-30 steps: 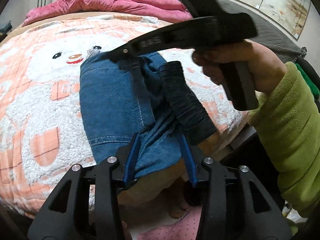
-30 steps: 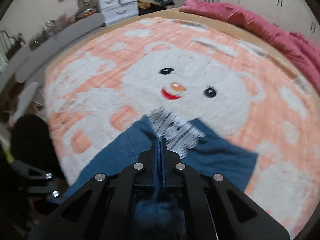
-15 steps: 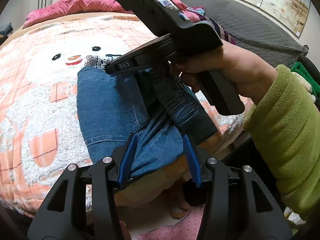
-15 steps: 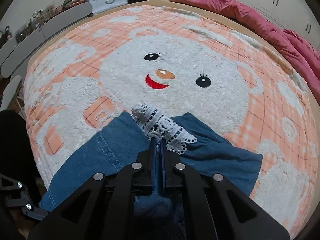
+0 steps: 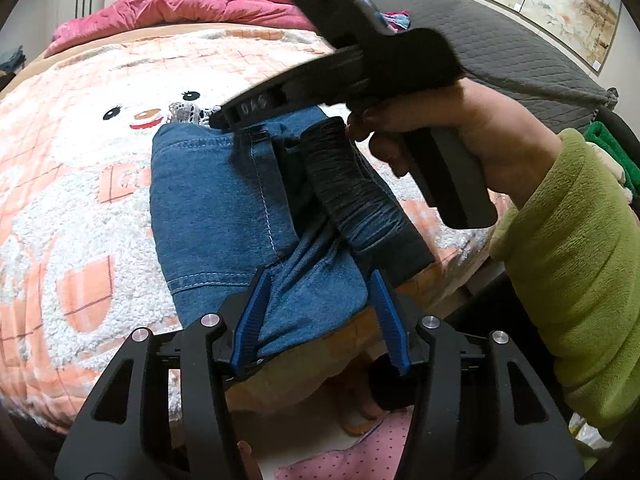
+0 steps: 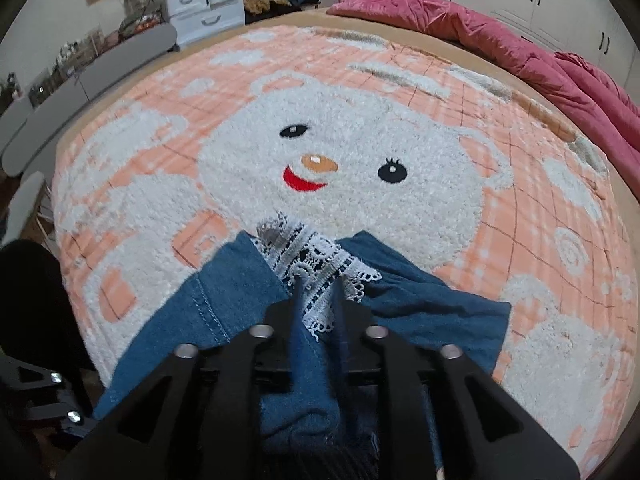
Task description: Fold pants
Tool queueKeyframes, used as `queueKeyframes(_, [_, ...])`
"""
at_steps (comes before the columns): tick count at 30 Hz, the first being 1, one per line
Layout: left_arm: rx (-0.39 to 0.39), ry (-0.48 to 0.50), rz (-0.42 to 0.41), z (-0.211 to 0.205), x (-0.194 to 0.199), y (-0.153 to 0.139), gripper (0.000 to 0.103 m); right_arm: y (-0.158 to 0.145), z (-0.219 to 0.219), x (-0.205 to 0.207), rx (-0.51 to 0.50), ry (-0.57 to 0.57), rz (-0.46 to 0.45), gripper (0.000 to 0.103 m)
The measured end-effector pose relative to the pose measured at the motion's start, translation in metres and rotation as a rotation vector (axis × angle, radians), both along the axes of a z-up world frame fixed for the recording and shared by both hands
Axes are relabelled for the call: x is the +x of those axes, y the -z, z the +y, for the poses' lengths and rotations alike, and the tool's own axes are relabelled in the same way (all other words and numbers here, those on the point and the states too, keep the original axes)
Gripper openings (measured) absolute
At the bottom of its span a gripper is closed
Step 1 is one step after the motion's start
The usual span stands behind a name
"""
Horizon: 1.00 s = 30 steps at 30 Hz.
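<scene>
Blue denim pants with a white lace hem and a dark ribbed waistband lie folded near the bed's edge. My left gripper is open, its blue pads on either side of the near denim fold, not pinching it. My right gripper has its fingers slightly apart over the lace hem, just parted from it. In the left wrist view the right gripper's body reaches over the far end of the pants.
The pants rest on an orange and white fleece blanket with a snowman face. A pink quilt lies along the far side. White drawers stand beyond the bed. A grey headboard is at right.
My right gripper was shut on the lace hem and now has its fingers apart, letting the hem lie on the blanket. The left gripper stays open around the near fold.
</scene>
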<state>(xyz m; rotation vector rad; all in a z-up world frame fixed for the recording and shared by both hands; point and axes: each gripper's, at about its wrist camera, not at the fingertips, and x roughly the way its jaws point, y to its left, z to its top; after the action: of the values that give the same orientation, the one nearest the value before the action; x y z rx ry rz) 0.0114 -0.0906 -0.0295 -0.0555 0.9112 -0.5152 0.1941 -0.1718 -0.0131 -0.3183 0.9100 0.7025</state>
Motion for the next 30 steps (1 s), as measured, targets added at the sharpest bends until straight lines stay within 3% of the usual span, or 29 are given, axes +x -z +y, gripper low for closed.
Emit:
queueKeyframes(9, [-0.007, 0.003, -0.006, 0.002, -0.003, -0.003, 0.045, -0.036, -0.025, -0.026, 0.107, 0.017, -0.040, 0.045])
queueKeyframes(13, [-0.004, 0.002, -0.006, 0.002, -0.004, -0.004, 0.045, -0.050, -0.038, -0.045, 0.141, 0.018, -0.065, 0.047])
queueKeyframes(17, [0.002, -0.002, -0.006, 0.002, -0.006, -0.005, 0.047, -0.049, -0.054, -0.062, 0.162, 0.046, -0.052, 0.056])
queueKeyframes(22, [-0.002, 0.004, -0.016, 0.000, -0.012, -0.012, 0.051, -0.045, -0.084, -0.077, 0.206, 0.115, -0.048, 0.058])
queueKeyframes(27, [-0.008, -0.003, -0.020, 0.004, -0.021, -0.020, 0.052, -0.051, -0.108, -0.090, 0.273, 0.174, -0.066, 0.069])
queueKeyframes(30, [-0.013, 0.001, -0.037, 0.005, -0.028, -0.028, 0.058, -0.057, -0.116, -0.099, 0.307, 0.186, -0.085, 0.077])
